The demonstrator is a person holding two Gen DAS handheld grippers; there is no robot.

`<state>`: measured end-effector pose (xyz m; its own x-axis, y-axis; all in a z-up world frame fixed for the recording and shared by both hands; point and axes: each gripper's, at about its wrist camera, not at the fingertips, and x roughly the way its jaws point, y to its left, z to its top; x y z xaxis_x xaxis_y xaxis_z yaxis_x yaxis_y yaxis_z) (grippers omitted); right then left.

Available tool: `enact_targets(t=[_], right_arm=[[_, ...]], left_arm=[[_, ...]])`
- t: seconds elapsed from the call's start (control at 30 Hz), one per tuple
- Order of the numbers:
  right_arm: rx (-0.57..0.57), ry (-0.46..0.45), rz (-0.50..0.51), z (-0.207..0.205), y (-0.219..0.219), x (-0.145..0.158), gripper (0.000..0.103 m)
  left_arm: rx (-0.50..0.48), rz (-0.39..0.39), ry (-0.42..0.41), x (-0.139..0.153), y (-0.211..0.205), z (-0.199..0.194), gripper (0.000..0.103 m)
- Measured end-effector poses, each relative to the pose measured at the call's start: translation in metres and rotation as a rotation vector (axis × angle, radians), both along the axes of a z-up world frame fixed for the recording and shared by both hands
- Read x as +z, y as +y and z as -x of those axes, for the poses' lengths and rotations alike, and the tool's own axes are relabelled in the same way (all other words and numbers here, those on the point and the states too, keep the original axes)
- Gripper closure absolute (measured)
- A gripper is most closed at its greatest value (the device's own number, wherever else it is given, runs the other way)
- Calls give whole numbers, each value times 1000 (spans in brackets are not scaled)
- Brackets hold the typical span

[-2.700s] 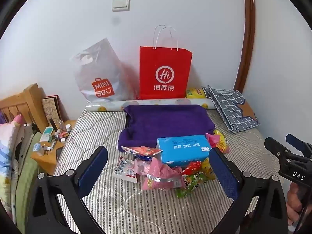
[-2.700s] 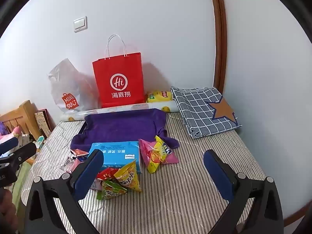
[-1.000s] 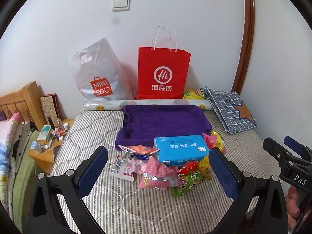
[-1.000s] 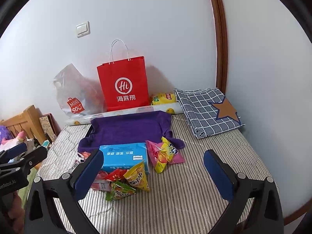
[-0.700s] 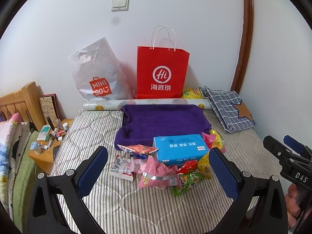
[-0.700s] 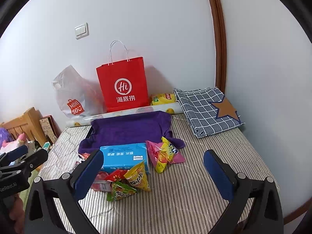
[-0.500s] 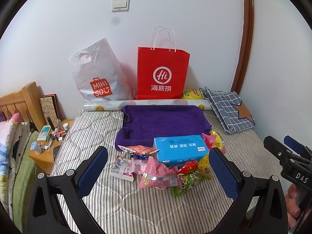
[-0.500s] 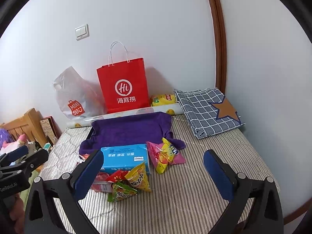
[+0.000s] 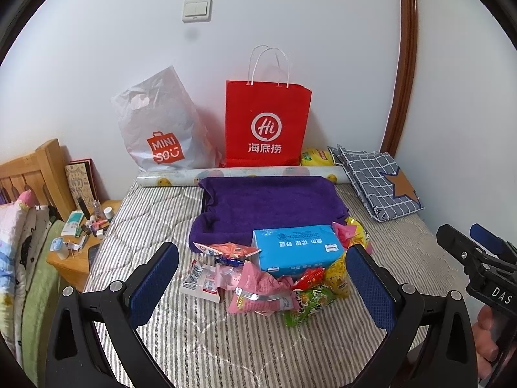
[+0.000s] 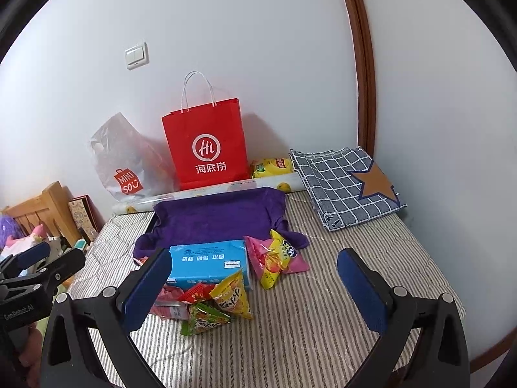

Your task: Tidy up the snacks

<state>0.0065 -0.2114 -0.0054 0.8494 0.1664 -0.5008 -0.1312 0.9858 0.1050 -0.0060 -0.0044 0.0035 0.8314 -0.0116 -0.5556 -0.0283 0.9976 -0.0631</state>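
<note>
Several snack packets lie heaped on a striped mattress [image 9: 200, 339] around a blue box [image 9: 295, 247] [image 10: 208, 263]. A pink packet [image 9: 258, 294] and a green packet [image 9: 305, 304] [image 10: 203, 321] sit at the front. A yellow triangular packet [image 10: 234, 297] and a pink-and-yellow packet [image 10: 276, 255] lie by the box. Behind them a purple cloth [image 9: 271, 203] [image 10: 219, 218] covers a tray. My left gripper [image 9: 263, 279] hovers open above the heap's near side. My right gripper [image 10: 253, 283] is open too, held over bare mattress right of the heap. Neither holds anything.
A red paper bag [image 9: 266, 123] [image 10: 206, 144] and a grey plastic bag [image 9: 158, 129] lean on the back wall, behind a rolled mat [image 9: 239, 174]. A checked cloth [image 10: 345, 184] lies at the back right. A cluttered wooden bedside stand [image 9: 76, 242] sits at the left.
Both grippers have drifted only slightly; the right wrist view has crept a little closer to the heap. Nothing on the bed has moved.
</note>
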Motion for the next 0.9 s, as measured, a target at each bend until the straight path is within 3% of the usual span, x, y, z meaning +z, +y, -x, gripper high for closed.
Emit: enact_targets(t=[0.53, 0.9], right_arm=[[8, -10, -5, 1, 3, 1, 0], [17, 32, 17, -17, 8, -19, 0]], left_arm=[[-8, 12, 1, -2, 1, 1, 1], [-2, -12, 47, -20, 0, -20, 1]])
